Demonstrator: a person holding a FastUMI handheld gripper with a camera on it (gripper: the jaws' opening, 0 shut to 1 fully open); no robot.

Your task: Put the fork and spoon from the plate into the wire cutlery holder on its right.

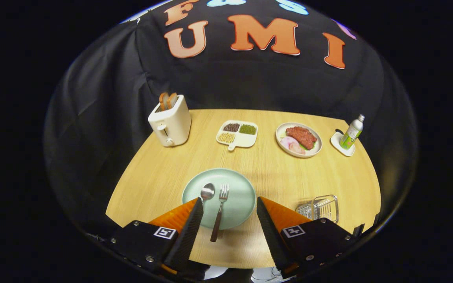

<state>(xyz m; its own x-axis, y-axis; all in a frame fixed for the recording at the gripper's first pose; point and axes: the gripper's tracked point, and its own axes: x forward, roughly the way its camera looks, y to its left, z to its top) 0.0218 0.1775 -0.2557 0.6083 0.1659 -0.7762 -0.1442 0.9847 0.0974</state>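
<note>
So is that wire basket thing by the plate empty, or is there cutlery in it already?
Empty, as far as it shows. The wire cutlery holder has nothing in it; the fork and spoon lie on the plate, between the open gripper fingers.

Evenly lit, sharp centre, fisheye-curved edges

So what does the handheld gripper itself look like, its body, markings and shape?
The gripper has two long tapering fingers with ribbed inner faces, backed by orange wedge-shaped plastic. Each sits on a black blocky carriage with visible screws and a square black-and-white marker tag on top. The jaws stand wide apart, empty, with the fork's handle lying between them on the pale green round plate.
</note>
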